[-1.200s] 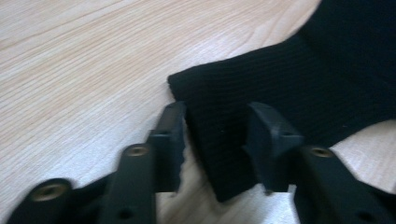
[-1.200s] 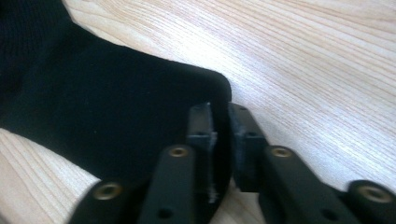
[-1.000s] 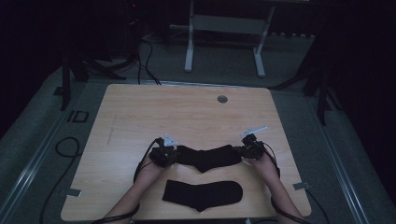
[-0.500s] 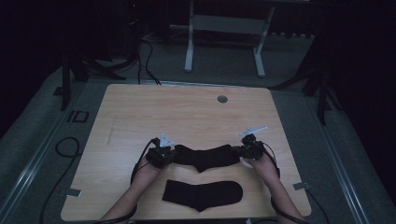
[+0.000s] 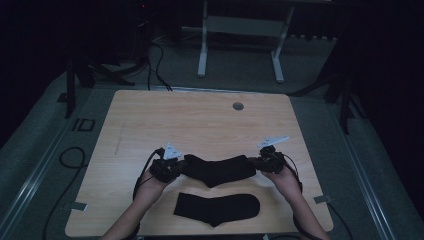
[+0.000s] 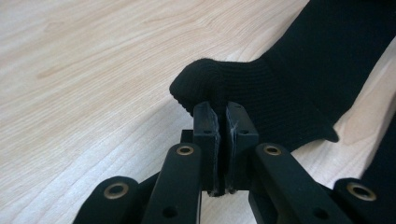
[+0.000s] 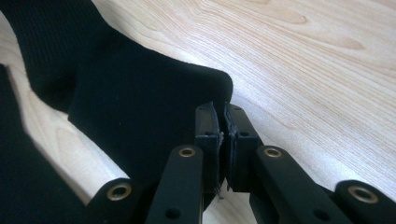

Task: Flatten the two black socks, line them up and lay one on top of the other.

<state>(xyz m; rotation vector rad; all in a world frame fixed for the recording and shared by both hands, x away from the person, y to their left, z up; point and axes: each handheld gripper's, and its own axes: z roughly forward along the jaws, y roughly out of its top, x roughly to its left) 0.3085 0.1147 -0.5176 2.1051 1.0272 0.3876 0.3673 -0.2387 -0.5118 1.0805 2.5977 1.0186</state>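
Black knitted sock (image 5: 218,170) stretched between left gripper (image 5: 176,167) and right gripper (image 5: 256,163), just above the light wooden desk (image 5: 200,120). Fingers (image 6: 205,126) of each pressed together, pinching one end of the fabric. Second black sock (image 5: 217,208) flat on the desk, near the front edge.

Black sock (image 5: 218,170) stretched between left gripper (image 5: 172,167) at nine o'clock and right gripper (image 5: 260,162) at three, second sock (image 5: 217,209) flat at six on table (image 5: 200,120).
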